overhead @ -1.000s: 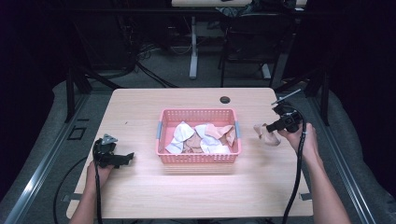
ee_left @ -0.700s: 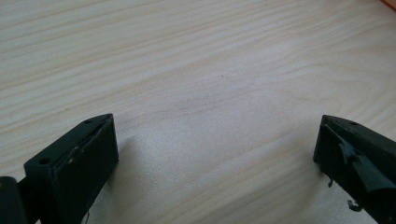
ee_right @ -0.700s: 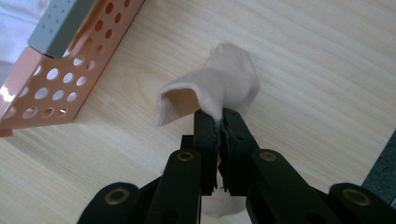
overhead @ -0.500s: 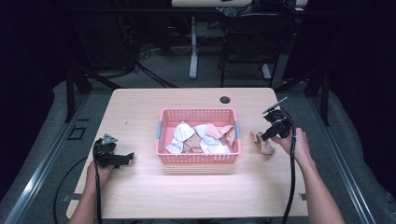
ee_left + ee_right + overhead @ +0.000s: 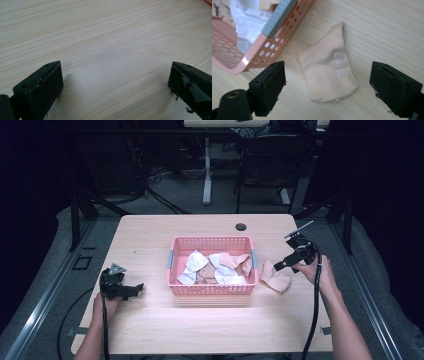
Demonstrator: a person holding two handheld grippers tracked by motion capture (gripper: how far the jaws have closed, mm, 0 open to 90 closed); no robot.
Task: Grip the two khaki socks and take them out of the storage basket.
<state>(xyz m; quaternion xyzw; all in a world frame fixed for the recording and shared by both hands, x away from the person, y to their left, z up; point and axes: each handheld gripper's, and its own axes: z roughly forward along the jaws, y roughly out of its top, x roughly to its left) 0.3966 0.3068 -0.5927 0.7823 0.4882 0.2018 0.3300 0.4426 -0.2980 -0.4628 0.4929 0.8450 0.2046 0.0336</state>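
Right gripper, jaws spread, hovers over the sock beside the basket; likely next: lower and pinch. Left gripper idles, jaws released.

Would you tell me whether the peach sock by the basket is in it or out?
Out: the peach sock lies flat on the table beside the pink basket.

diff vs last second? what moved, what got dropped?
The right gripper swung in toward the basket and now hangs open over the peach sock, which lies flat on the table beside it, released. Left gripper, basket and its contents unchanged.
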